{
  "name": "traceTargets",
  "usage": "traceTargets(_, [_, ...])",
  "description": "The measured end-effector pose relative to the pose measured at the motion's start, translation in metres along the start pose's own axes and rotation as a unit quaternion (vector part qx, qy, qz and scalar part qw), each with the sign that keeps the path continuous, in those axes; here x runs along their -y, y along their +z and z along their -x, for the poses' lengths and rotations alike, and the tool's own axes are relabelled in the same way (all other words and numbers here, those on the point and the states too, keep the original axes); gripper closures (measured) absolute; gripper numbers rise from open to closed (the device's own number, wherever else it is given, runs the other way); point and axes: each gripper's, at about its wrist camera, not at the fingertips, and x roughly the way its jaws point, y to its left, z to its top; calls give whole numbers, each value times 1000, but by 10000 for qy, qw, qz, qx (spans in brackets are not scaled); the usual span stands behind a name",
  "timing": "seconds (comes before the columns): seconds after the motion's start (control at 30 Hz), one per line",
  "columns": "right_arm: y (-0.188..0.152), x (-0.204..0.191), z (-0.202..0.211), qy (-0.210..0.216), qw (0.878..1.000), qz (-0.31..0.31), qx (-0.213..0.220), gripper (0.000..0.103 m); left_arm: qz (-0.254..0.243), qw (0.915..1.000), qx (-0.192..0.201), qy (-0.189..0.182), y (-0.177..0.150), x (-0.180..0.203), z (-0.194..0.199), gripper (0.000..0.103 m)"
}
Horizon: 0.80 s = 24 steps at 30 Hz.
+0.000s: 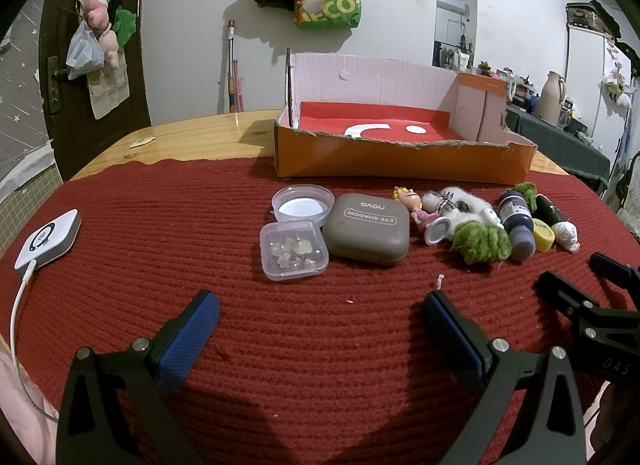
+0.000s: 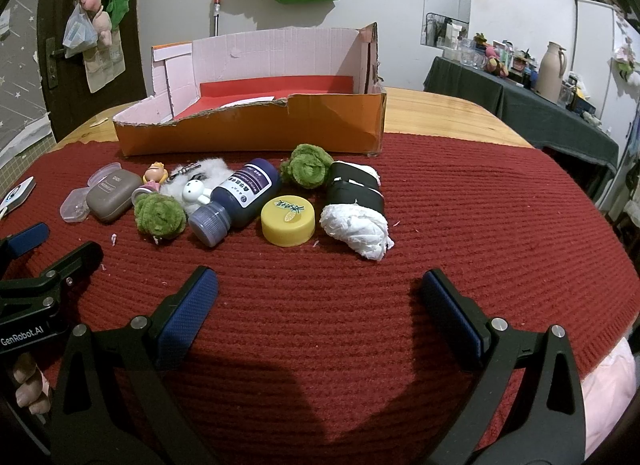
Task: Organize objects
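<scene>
Both grippers point forward and tilt downward, side by side and near each other. The left gripper [image 1: 320, 329] has its 2 blue-padded fingers [image 1: 188, 339] spread wide, with nothing between them. The right gripper [image 2: 320, 305] is equally wide, its pads [image 2: 188, 315] bare of any object. At the lower left of the right wrist view, fingertips [image 2: 30, 391] of the person's left hand grip the left tool's body.

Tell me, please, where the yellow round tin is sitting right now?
In the right wrist view the yellow round tin lies on the red mat, between the dark ink bottle on its left and the white crumpled wad on its right.
</scene>
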Motion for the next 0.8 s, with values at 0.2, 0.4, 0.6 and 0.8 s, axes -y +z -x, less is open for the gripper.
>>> traceTargets(0.2, [0, 0, 0, -2, 10000, -2, 1, 0, 0, 10000, -1, 0, 0, 0, 0, 0])
traceTargets(0.4, [0, 1, 2, 0, 10000, -6, -7, 0, -1, 10000, -12, 3, 0, 0, 0, 0])
traceTargets(0.6, [5, 3, 2, 81, 9999, -3, -65, 0, 12, 9998, -140, -142, 1, -4, 3, 0])
traceTargets(0.8, [15, 6, 12, 58, 9999, 19, 119, 0, -83, 9995, -143, -274, 13, -3, 10, 0])
